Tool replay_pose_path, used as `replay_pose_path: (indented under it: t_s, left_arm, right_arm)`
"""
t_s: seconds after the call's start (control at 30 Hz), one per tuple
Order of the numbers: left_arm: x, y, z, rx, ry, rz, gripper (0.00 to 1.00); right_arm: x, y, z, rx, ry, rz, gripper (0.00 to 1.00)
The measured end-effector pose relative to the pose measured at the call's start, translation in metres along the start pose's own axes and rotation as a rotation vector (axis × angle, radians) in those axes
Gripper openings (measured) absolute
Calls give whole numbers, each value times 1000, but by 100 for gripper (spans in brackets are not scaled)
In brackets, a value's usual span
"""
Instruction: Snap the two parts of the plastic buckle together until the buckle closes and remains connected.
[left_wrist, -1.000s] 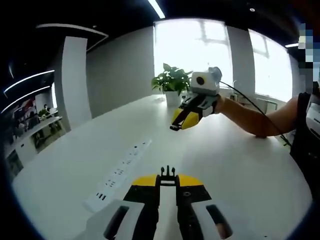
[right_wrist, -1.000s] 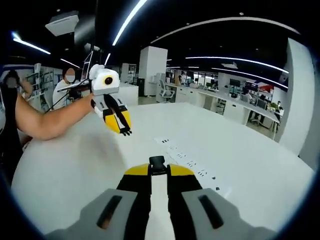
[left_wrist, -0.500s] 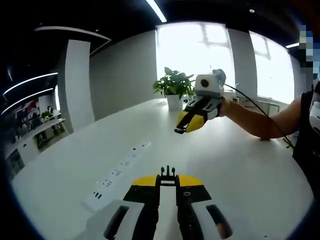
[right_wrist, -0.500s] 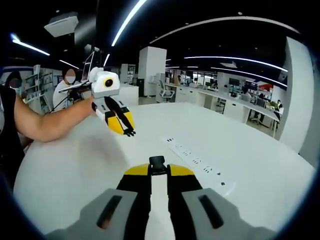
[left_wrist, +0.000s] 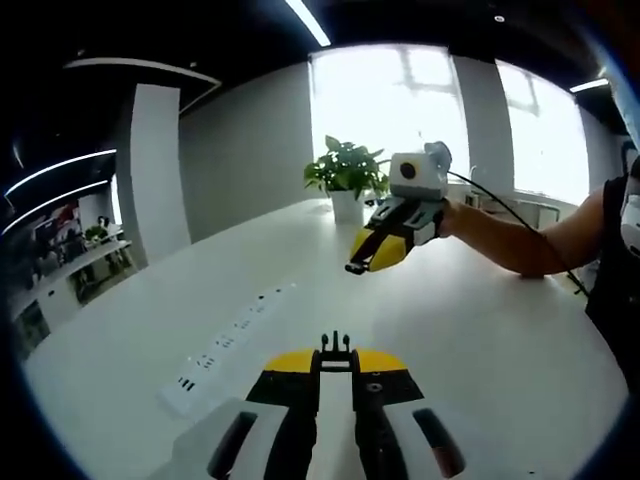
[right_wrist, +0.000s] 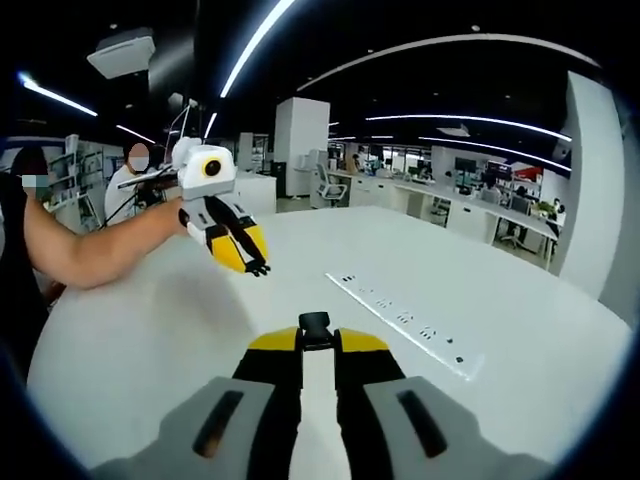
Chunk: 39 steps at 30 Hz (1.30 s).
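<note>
My left gripper rises from the bottom of the left gripper view, shut on the black pronged half of the buckle, whose prongs stick out past the yellow tips. In the right gripper view my right gripper is shut on the black socket half. Both are held in the air above the white table, facing each other with a clear gap between them. The right gripper shows in the left gripper view, tilted down-left. The left gripper hangs at the upper left of the right gripper view.
A long white power strip lies flat on the table, also seen as the strip to the right. A potted plant stands at the far edge. A person's bare forearm reaches in. Desks and people fill the office behind.
Both views have shifted slightly with the hands, so the power strip sits differently. Each gripper still holds its buckle half, and the gap between them looks about the same.
</note>
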<state>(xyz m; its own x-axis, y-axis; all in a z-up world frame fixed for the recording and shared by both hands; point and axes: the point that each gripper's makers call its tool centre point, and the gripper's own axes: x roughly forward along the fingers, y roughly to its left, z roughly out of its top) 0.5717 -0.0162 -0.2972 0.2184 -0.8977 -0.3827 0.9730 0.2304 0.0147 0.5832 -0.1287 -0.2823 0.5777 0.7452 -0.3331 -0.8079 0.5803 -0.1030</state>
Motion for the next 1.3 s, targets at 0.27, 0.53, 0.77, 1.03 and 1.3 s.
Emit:
replay_pose_path:
  t_s: [0.27,0.53,0.77,1.03,1.3]
  left_arm:
    - [-5,-7,-6,-4,17,1,10]
    - [-7,-16,-5,-12,4,0,10]
    - [-7,-23,-5,-16,-17,-4,10]
    - [-9,-30,-13,-18,-5,-2,10]
    - [-12,-35,-19,-27,-5,-2,10]
  right_arm:
    - [-1,8,-1,4,0,-3,10]
    - [-8,13,-6,4,6,-13,10]
    - [-15,17,-8,10,1,-23,10]
    - [-19,22,-11,22,-2,-30,10]
    - [-18,29,-9,18,-4,-31,10]
